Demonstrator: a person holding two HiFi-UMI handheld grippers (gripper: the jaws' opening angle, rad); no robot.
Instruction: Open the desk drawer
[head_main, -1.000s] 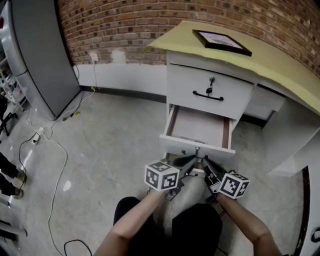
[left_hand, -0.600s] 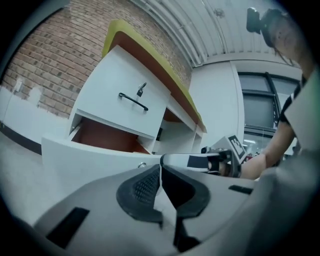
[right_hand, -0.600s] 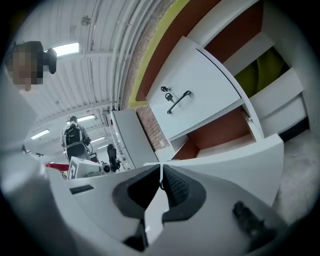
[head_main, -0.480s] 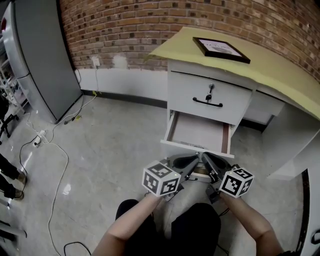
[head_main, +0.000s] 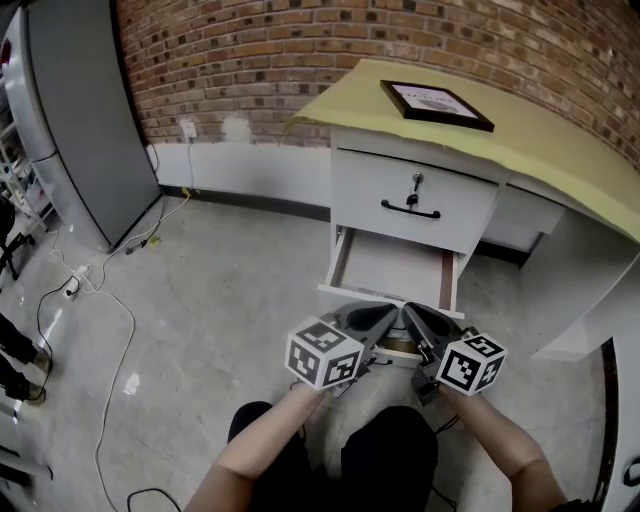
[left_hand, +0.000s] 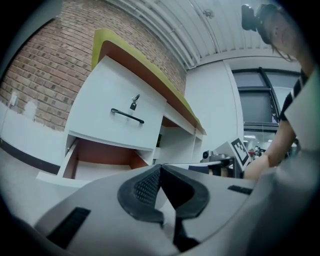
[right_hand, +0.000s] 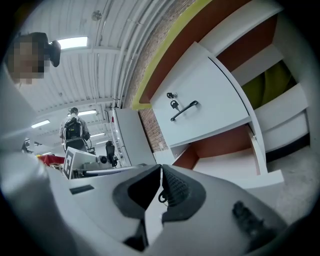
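Head view: open drawer (head_main: 392, 268), long axis toward frame bottom.

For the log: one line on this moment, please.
lower drawer: open | upper drawer: closed | left gripper: shut | right gripper: shut

Lower white desk drawer (head_main: 392, 268), maybe half out, reddish-brown sides.

The far wall (head_main: 300, 50) is rough red brick. The floor (head_main: 220, 290) is smooth grey concrete with a faint sheen. The desk (head_main: 450, 190) looks smooth matt white, and its surface (head_main: 540, 130) matt yellow. The drawer (head_main: 395, 265) sides look like reddish-brown wood. The handle (head_main: 410, 210) is dark metal. The fingers (left_hand: 145, 187) carry black ribbed rubbery pads.
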